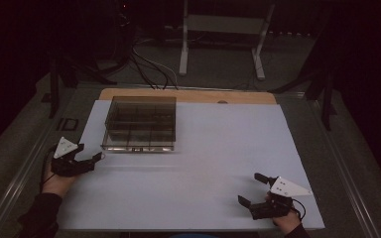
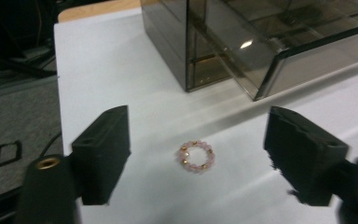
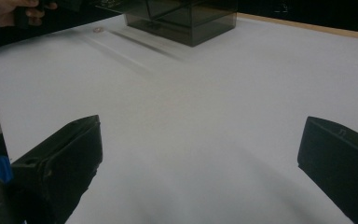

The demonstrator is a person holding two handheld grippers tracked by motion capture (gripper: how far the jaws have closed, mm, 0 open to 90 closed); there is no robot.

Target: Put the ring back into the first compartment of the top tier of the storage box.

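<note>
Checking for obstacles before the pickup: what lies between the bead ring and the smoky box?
Nothing: in the left gripper view, bare white table separates the pink bead ring from the smoky box.

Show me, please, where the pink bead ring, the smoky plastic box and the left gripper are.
pink bead ring (image 2: 196, 157): left gripper view, the hole's near bead edge.
smoky plastic box (image 1: 140, 124): high view, its transparent top.
left gripper (image 1: 98, 156): high view, between its two fingertips.
</note>
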